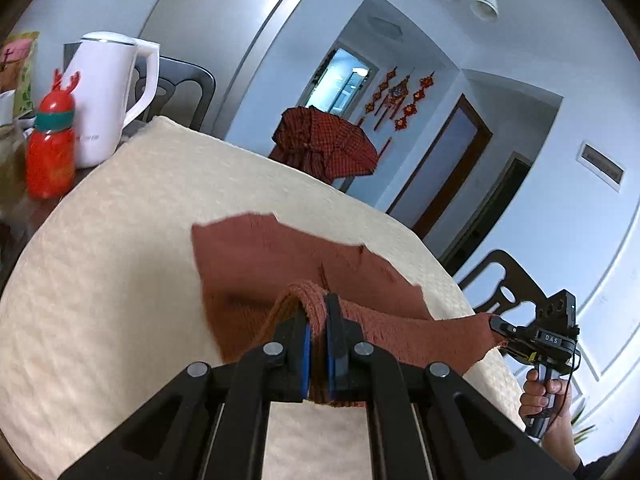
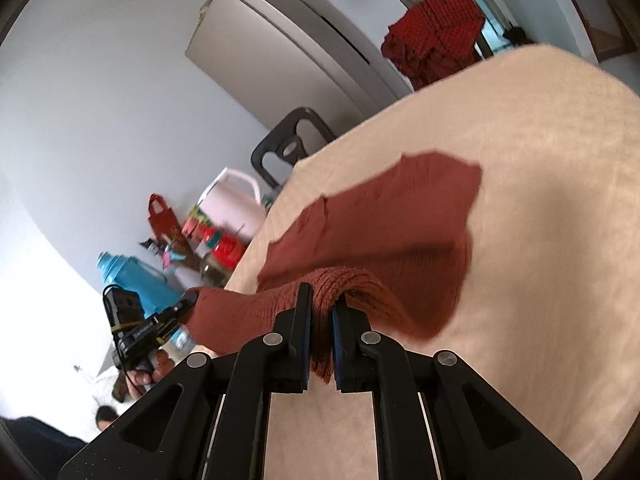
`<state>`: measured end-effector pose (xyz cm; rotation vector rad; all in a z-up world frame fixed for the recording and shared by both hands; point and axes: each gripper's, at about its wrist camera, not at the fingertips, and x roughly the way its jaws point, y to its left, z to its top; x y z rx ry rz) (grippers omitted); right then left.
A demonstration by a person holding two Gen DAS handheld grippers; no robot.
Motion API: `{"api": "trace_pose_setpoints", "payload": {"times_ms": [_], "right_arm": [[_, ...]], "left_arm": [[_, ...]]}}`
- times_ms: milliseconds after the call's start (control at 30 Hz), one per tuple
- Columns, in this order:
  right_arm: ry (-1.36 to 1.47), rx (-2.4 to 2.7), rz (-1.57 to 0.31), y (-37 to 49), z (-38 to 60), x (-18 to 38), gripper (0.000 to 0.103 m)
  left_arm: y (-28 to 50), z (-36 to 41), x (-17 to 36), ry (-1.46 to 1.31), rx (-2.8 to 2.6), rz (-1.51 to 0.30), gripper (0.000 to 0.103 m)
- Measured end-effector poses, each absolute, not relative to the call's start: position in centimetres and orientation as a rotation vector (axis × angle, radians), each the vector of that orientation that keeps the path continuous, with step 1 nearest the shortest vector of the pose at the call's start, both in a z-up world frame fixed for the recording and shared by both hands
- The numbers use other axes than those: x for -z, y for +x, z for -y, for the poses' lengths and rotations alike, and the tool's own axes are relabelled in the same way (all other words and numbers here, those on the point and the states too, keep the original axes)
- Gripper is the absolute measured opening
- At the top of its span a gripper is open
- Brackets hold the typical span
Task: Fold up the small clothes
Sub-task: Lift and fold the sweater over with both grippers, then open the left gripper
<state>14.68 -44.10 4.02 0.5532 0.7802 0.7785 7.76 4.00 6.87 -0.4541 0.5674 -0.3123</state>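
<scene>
A small rust-brown knit garment (image 1: 280, 256) lies partly on the cream table cloth (image 1: 120, 280), its near edge lifted. My left gripper (image 1: 317, 320) is shut on a bunched edge of it. My right gripper (image 2: 321, 320) is shut on the other near corner of the garment (image 2: 400, 224). The edge stretches taut between the two grippers. The right gripper also shows at the far right in the left wrist view (image 1: 500, 326), and the left gripper shows at the left in the right wrist view (image 2: 188, 302). The far part of the garment rests flat on the cloth (image 2: 540, 160).
A white kettle (image 1: 108, 96) and a red bottle with antlers (image 1: 52, 148) stand at the table's far left. A red checked cloth (image 1: 324, 140) hangs on a chair behind the table. A dark chair (image 1: 504, 280) is at the right. A blue jug (image 2: 132, 280) and clutter sit beside the table.
</scene>
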Motion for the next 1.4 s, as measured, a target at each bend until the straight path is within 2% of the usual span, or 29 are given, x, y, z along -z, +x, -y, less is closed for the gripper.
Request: {"api": "trace_pose_setpoints", "payload": {"times_ms": [433,667,933,1000,1100,1167,1400], "right_arm": [[0.624,-0.719,-0.834,27.3,42.6,-2.3,0.008],[0.667,-0.615,-0.988,31.2,42.5,2.5,0.008],[0.805,-0.621,-1.019,33.6,43.1,3.5,0.010],[0.866,-0.618,-1.012,34.1,43.4,3.9,0.012],[0.936,-0.610,-0.958,34.2,44.3,3.6,0.022],[0.947,-0.601,-0.922,34.3,44.7,3.1,0.035],[0.781,-0.595,-0.877,32.6,44.0,0.6,0.037]], "left_arm": [[20.8,-5.7,-4.3,-0.521,0.237,-0.664,0.007],[24.0,-6.3,-0.1,-0.568,0.186,-0.787,0.007],[26.4,-6.8,0.4,-0.648,0.190,-0.822,0.009],[27.0,-7.1,0.7,-0.702,0.196,-0.833,0.011],[27.2,-7.3,0.4,-0.712,0.188,-0.809,0.018],[27.0,-7.4,0.0,-0.696,0.167,-0.776,0.041],[24.5,-6.6,-1.9,-0.540,0.114,-0.720,0.042]]}}
